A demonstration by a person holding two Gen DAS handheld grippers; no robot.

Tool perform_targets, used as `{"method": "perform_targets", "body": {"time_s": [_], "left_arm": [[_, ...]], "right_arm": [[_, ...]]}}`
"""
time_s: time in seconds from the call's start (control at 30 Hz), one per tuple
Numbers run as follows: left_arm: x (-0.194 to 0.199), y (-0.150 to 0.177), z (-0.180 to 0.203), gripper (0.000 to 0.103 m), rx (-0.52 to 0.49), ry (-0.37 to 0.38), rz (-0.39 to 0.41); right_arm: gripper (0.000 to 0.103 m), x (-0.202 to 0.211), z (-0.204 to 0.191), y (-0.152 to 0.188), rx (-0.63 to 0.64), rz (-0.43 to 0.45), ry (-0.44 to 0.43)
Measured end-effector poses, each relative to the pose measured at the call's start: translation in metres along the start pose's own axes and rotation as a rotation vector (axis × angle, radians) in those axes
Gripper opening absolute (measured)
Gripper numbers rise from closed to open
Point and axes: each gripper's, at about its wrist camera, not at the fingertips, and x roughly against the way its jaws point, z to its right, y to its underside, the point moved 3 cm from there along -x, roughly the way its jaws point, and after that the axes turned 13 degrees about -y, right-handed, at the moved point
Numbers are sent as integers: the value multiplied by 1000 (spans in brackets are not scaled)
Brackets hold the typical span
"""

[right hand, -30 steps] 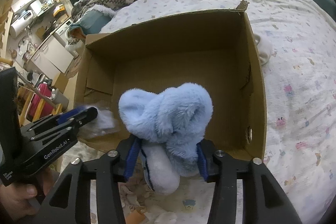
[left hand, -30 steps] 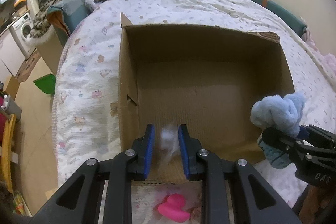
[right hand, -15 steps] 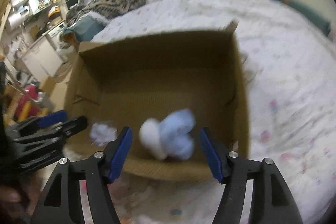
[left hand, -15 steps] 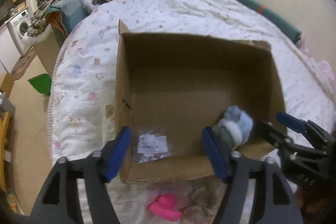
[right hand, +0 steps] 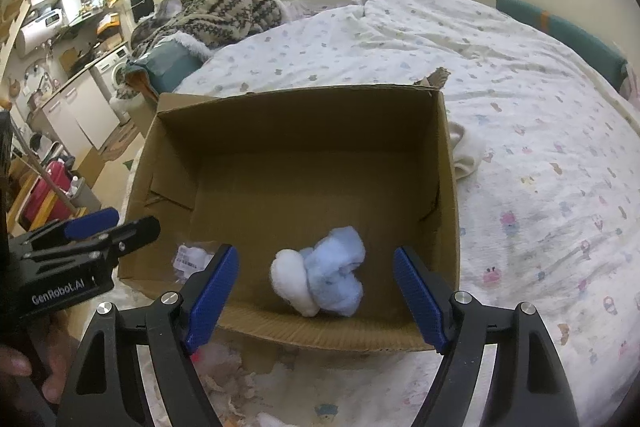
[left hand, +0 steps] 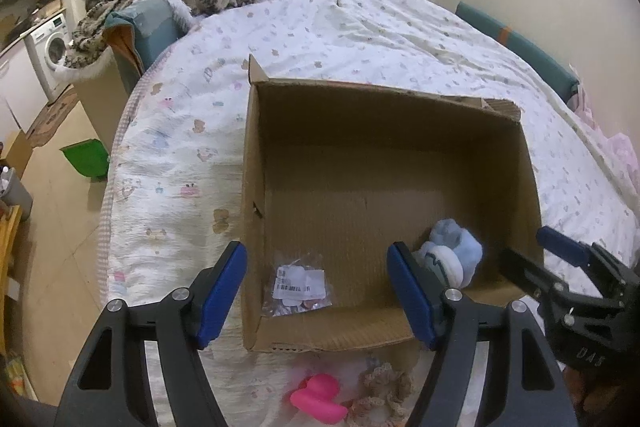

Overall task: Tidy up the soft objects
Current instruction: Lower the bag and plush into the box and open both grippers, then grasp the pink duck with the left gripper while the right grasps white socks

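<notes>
Both jaws spread wide, nothing pinched: left gripper (left hand: 316, 291) and right gripper (right hand: 316, 297), just opened. Fluffy blue sock bundle (right hand: 324, 277) and clear packet (left hand: 298, 285) down inside cardboard box (left hand: 256, 155) (near front wall), on bed (right hand: 520, 107).

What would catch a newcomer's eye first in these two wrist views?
Probably the open cardboard box on the patterned bedspread, holding a fluffy blue-and-white bundle near its front wall and a small clear packet towards the other front corner. The left gripper and right gripper stand open above them, holding nothing. A pink toy duck lies outside, in front of the box.
</notes>
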Motion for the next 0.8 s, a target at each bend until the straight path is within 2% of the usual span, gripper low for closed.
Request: {"method": "perform_targets", "body": {"time_s": [0.37, 0.63, 0.8], "left_arm": [[27, 13, -19, 70, 7, 3, -32], [43, 37, -31, 70, 8, -16, -57], [47, 49, -46, 70, 54, -27, -90]], "right_arm": [[84, 27, -16, 17, 7, -35, -49], [84, 40, -14, 39, -65, -77, -58], [84, 44, -7, 52, -146, -101, -60]]}}
